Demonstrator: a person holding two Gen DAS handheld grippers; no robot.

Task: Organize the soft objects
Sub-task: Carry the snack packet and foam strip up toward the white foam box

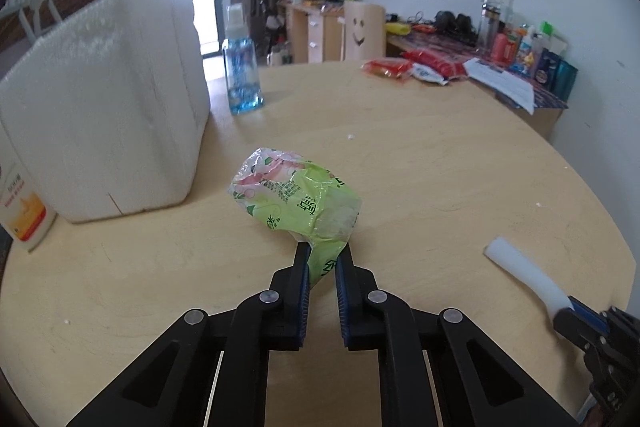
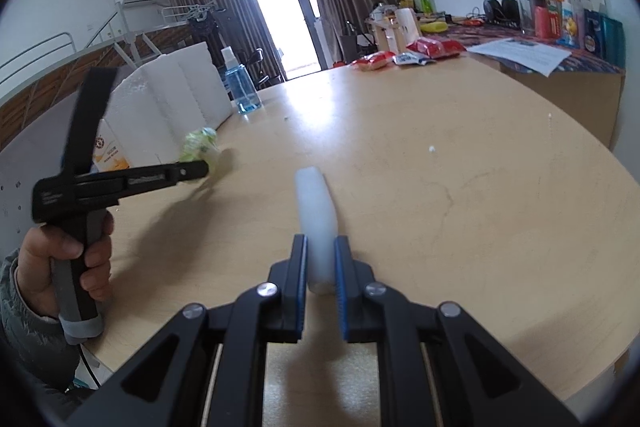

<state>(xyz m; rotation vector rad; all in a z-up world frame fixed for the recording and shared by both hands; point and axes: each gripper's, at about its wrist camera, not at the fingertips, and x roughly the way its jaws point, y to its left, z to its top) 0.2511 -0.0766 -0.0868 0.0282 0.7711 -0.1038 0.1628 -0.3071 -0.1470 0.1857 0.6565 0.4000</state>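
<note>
My left gripper (image 1: 323,251) is shut on the near end of a crumpled green and pink tissue pack (image 1: 296,197) and holds it over the round wooden table (image 1: 420,163). In the right wrist view the left gripper (image 2: 200,169) and the pack (image 2: 200,145) show at the left, in front of the foam box. My right gripper (image 2: 321,245) is shut on a white foam stick (image 2: 316,215) that points forward over the table. The stick (image 1: 524,275) and the right gripper (image 1: 568,313) also show at the lower right of the left wrist view.
A white foam box (image 1: 108,107) stands at the table's left, with a blue spray bottle (image 1: 242,67) behind it and a white and orange bottle (image 1: 22,211) beside it. Red snack packs (image 1: 408,67) and papers (image 1: 504,79) lie at the far edge. A cluttered desk stands behind.
</note>
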